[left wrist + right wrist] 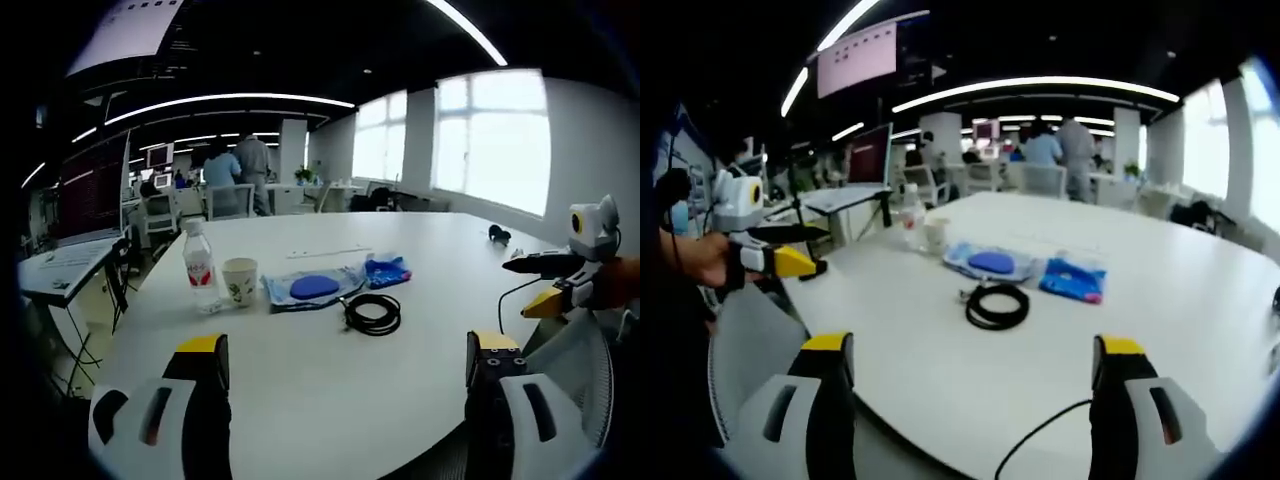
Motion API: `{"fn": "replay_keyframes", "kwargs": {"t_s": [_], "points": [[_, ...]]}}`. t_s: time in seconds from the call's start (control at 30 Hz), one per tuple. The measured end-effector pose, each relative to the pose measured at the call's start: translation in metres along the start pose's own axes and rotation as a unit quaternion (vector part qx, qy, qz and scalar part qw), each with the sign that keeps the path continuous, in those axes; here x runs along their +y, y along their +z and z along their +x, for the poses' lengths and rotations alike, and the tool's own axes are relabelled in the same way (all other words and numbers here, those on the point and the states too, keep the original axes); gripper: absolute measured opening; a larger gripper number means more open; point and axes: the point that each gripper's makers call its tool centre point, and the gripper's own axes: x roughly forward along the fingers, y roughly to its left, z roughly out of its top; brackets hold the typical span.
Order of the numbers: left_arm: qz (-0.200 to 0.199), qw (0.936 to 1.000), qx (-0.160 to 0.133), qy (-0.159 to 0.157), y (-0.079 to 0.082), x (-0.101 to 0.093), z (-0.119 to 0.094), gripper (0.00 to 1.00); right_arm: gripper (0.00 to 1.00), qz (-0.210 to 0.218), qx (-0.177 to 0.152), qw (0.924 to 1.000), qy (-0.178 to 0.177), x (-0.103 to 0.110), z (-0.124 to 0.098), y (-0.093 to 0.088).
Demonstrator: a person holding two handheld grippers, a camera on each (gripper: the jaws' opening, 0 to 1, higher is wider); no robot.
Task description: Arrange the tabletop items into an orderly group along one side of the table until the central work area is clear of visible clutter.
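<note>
Both views look from the near edge of the round white tabletop (330, 390) across it, low and close to the surface. The left gripper view faces the windows on the far right, the right gripper view the office desks. Both share the black cable coil (373, 313) and blue pouch (990, 263) mid-table.

Bottle (200, 266), cup (239, 281), pouch (313, 288) in row on table (330, 390); cable coil (373, 313) probably nearer camera.

Open office: bright windows (495, 140), ceiling light strips (1035, 85), chairs (229, 201), dark monitor (92, 190).
</note>
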Motion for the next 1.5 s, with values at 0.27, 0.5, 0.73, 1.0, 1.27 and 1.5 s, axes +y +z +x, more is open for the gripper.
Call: {"fn": "replay_keyframes", "kwargs": {"t_s": [0.27, 0.5, 0.73, 1.0, 1.27, 1.5], "points": [[-0.005, 0.9995, -0.029, 0.007, 0.012, 0.001, -0.01, 0.95, 0.95, 0.004, -0.011, 0.9999, -0.001, 0.013, -0.003, 0.003], [0.03, 0.9966, -0.076, 0.016, 0.024, 0.001, -0.019, 0.89, 0.95, -0.006, -0.045, 0.9988, -0.02, 0.013, -0.002, 0.015], [0.01, 0.9973, -0.073, 0.003, 0.022, -0.003, -0.023, 0.9, 0.95, -0.015, -0.046, 0.9987, -0.019, 0.017, -0.003, 0.014], [0.015, 0.9979, -0.063, -0.004, 0.018, -0.005, -0.02, 0.91, 0.95, -0.012, -0.042, 0.9989, -0.019, 0.015, -0.002, 0.011], [0.018, 0.9982, -0.056, -0.013, 0.016, -0.01, -0.018, 0.95, 1.0, -0.01, -0.038, 0.9991, -0.013, 0.017, 0.0, 0.01], [0.014, 0.9986, -0.05, -0.011, 0.014, -0.009, -0.017, 0.99, 1.0, -0.005, -0.031, 0.9995, -0.009, 0.015, 0.0, 0.006]]}}
